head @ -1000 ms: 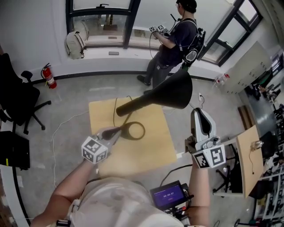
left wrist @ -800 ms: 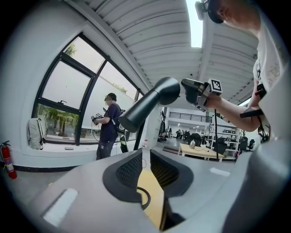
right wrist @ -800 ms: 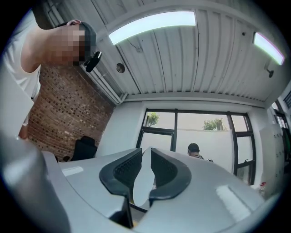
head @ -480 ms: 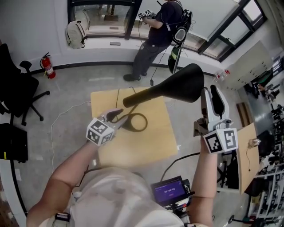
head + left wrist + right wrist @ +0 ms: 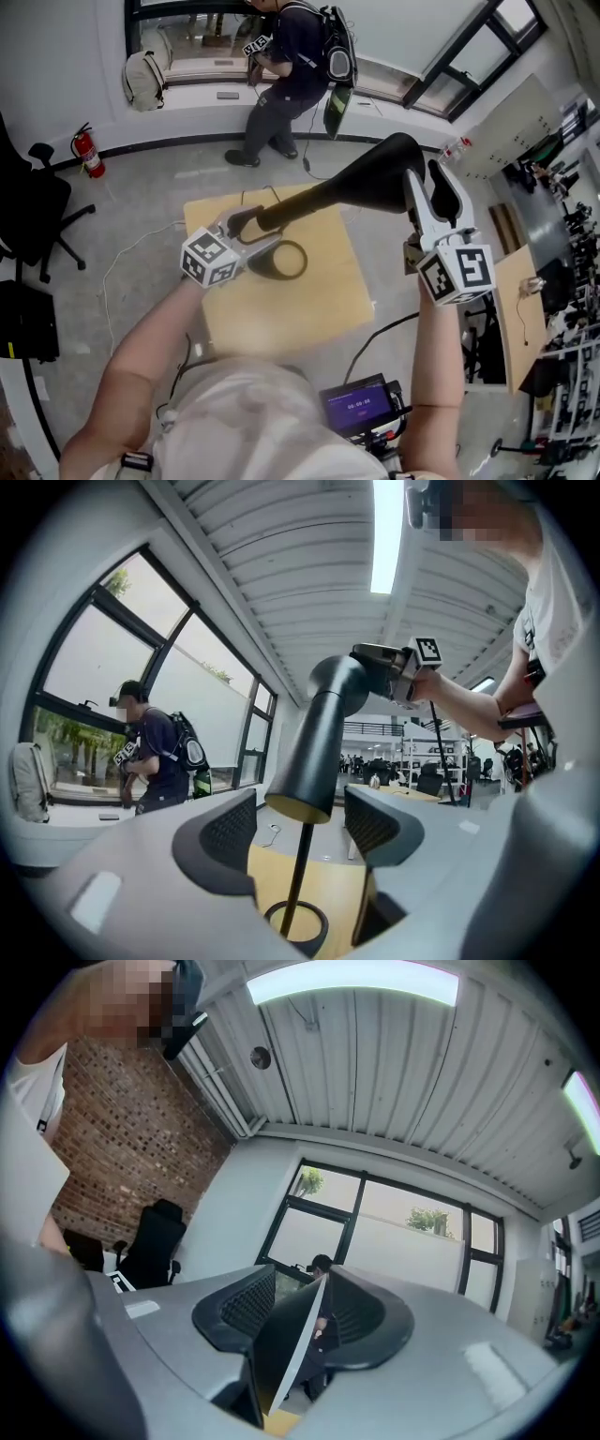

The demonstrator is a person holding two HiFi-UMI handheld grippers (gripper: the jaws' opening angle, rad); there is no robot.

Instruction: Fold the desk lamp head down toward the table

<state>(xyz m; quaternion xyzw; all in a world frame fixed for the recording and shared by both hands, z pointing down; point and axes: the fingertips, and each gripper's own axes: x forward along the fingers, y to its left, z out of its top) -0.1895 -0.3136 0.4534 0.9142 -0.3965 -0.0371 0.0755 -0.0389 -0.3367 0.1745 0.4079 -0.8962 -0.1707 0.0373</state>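
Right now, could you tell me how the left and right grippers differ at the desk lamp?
The left gripper straddles the thin stem near the base; the right gripper straddles the shade's rim, higher up. The stem stands clear of the left fingers; the shade nearly fills the right gap. Both have just been opening and grip nothing.

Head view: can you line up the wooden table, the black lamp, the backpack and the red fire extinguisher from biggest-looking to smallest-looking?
1. wooden table
2. black lamp, though it is nearer the camera, which makes it look bigger
3. backpack
4. red fire extinguisher, a bit smaller than the backpack
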